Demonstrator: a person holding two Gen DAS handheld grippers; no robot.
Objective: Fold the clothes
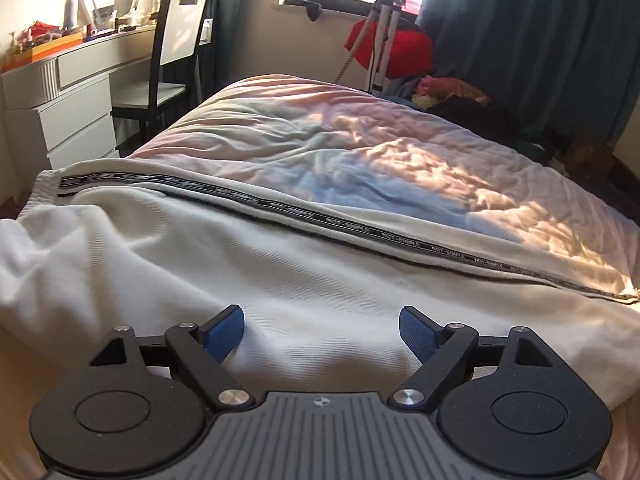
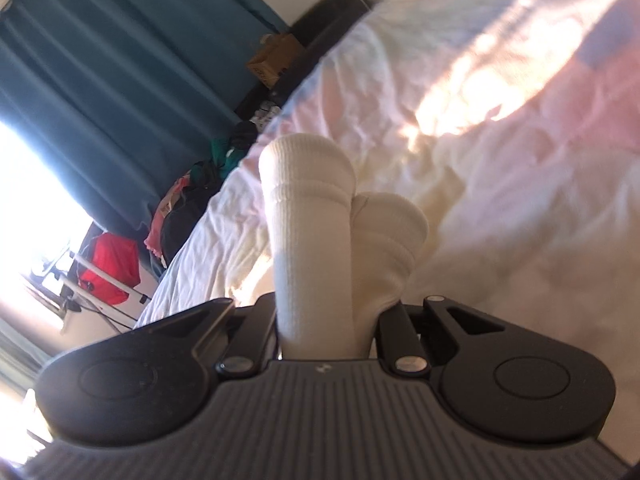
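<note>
In the left wrist view, the left claw [image 1: 322, 330] stood released, blue pads [image 1: 224, 330] apart, over white trousers [image 1: 240, 264] spread along the bed's [image 1: 360, 140] near edge; their black lettered stripe [image 1: 360, 234] ran diagonally. Open quilt lay beyond.

Only the right wrist view showed the ribbed cuffs [image 2: 312, 208], grasped in the clenched right claw [image 2: 326, 328] above the bed's edge by the blue curtain [image 2: 120, 60].

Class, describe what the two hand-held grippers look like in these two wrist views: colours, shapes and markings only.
The left hand-held gripper has blue textured fingertip pads on black angular link arms with silver pivot screws, two round black housings and a grey ribbed body bearing a small round emblem. The right hand-held gripper shows the same black housings, silver screws and grey ribbed body; its pads are hidden.
</note>
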